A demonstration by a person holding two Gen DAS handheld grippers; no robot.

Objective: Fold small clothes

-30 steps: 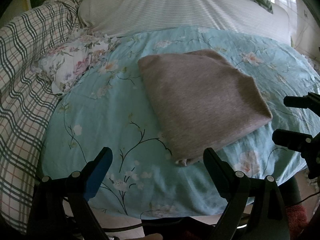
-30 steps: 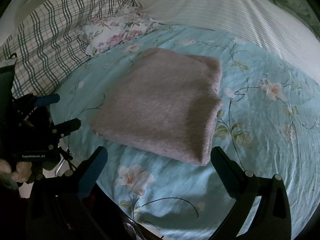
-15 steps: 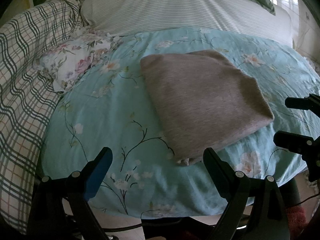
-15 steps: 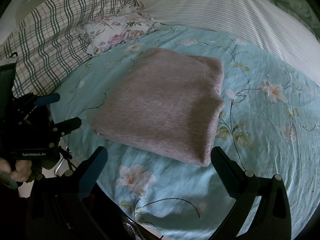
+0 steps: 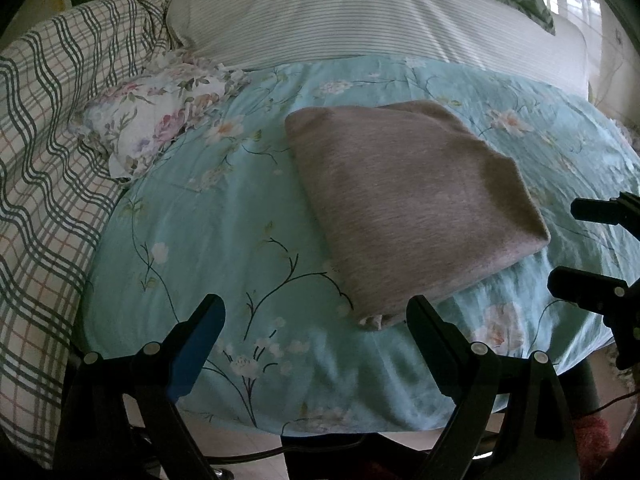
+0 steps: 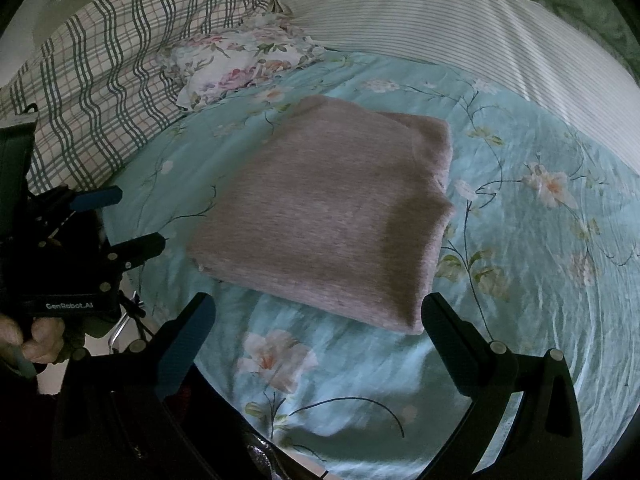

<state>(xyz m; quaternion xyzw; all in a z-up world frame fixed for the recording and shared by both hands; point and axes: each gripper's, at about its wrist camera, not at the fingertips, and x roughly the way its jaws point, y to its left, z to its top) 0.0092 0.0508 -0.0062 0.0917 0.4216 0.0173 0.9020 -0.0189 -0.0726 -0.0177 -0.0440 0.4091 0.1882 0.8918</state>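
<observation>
Grey-brown garment (image 5: 404, 208) lies folded into a compact, roughly square packet on the teal floral sheet (image 5: 224, 240), near the front edge of the bed and a little right of centre in the left wrist view. Layers are stacked flush; a small scrap of hem pokes out at the near corner (the only untidy spot). It sits on the flattest open stretch of sheet, probably because that gives a firm, uncluttered surface for creasing.

Left gripper (image 5: 316, 320): fingers spread wide, nothing between them, hanging off the near edge of the bed just short of the packet's near corner. Right gripper (image 6: 316, 316): likewise spread and empty, facing the packet's near long edge. Each shows in the other's camera, at the packet's flank, jaws apart. Both stand clear of the cloth, which suggests the fold is finished or nearly so; neither touches fabric.

Far left, a small flowered cloth (image 5: 148, 128) is bunched against the plaid blanket (image 5: 44, 168). Whether it is another garment waiting its turn or only bedding, the warped rim of the view does not settle. Striped pillow (image 5: 360, 12) lies across the far side, well apart from the work.

Judgement: this piece looks done; the next call would be tucking that hem or moving on to another item.
</observation>
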